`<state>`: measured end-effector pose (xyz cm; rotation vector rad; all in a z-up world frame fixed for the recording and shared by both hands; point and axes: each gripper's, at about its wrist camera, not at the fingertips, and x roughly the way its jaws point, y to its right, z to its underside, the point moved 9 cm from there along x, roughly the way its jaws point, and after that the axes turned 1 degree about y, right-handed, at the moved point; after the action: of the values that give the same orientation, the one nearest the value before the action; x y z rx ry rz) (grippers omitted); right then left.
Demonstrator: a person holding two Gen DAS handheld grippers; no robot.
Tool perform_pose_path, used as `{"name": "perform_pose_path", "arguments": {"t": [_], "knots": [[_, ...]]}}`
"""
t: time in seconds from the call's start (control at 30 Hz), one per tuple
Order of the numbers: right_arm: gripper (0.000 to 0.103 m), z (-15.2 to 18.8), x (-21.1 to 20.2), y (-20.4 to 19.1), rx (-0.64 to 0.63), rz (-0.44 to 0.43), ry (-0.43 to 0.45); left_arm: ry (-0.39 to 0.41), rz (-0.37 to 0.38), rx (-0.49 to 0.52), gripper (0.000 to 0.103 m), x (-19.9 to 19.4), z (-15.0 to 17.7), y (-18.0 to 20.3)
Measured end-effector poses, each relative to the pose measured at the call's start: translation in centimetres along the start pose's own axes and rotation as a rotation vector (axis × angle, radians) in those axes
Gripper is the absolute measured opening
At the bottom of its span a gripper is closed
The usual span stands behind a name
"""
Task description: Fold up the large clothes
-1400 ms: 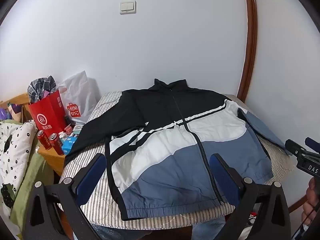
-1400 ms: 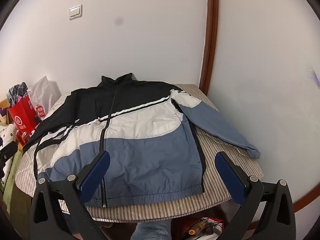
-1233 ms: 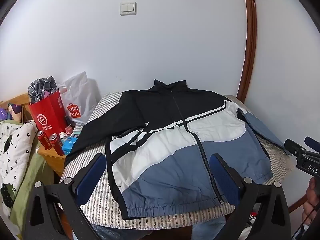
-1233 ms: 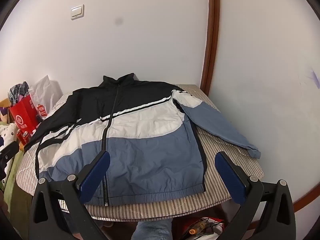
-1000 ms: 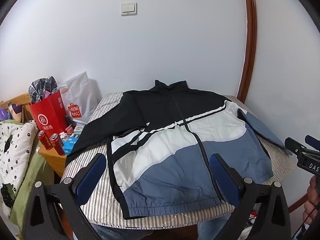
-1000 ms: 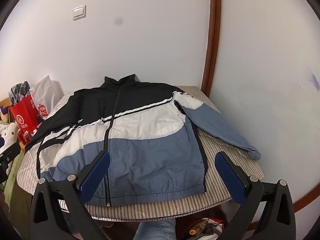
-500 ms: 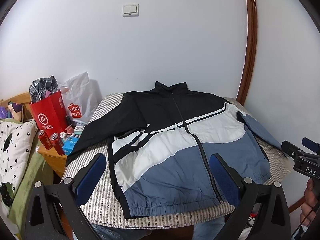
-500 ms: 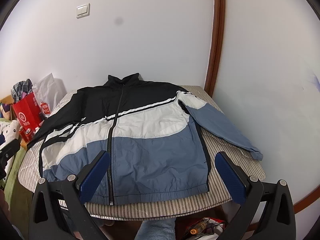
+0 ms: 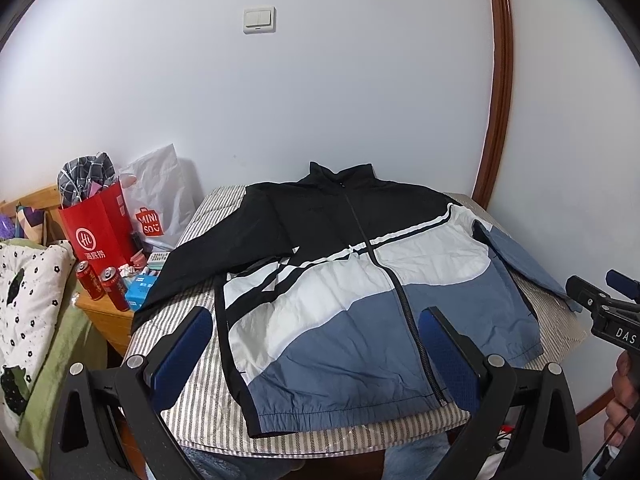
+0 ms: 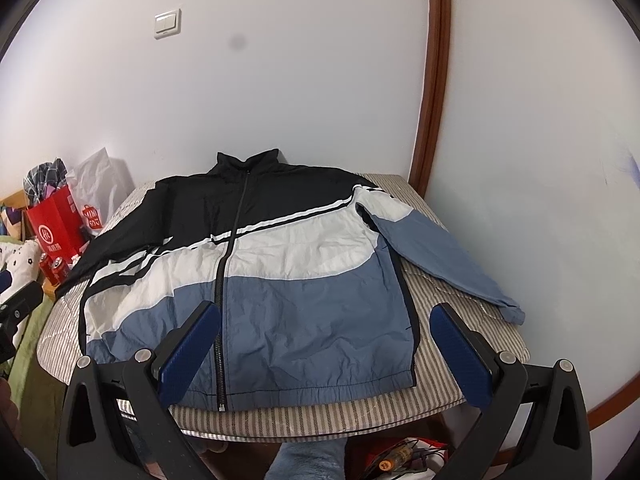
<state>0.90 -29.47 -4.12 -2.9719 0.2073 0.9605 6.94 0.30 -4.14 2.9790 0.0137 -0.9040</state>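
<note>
A black, white and blue zip jacket [image 9: 360, 288] lies flat, front up, on a striped round table [image 9: 200, 408], collar toward the wall. It also shows in the right wrist view [image 10: 280, 272]. Its blue sleeve [image 10: 444, 260] lies spread to the right; its black sleeve [image 9: 208, 256] runs to the left edge. My left gripper [image 9: 316, 344] is open and empty above the jacket's hem. My right gripper [image 10: 326, 336] is open and empty above the hem.
A red paper bag [image 9: 96, 232], a white bag [image 9: 160, 200] and red cans [image 9: 100, 284] stand on a wooden nightstand left of the table. A bed with a spotted quilt [image 9: 24, 300] lies far left. White walls with a brown trim [image 10: 432, 80] stand behind and right.
Both grippers have shifted slightly; the jacket sits a little further right in the right wrist view. The jacket has not moved on the table.
</note>
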Motion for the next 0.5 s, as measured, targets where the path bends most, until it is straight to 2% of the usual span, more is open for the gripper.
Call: {"name": "perform_pose_path", "arguments": {"t": [0.33,0.5], "knots": [[0.103,0.4,1.2,-0.7,-0.011,-0.005,-0.025,0.009,-0.007,0.004,0.103,0.1,0.3,-1.1],[0.103,0.5,1.0,-1.4,-0.025,-0.055,-0.003,0.004,-0.001,-0.01,0.103,0.4,-0.2,-1.1]]}}
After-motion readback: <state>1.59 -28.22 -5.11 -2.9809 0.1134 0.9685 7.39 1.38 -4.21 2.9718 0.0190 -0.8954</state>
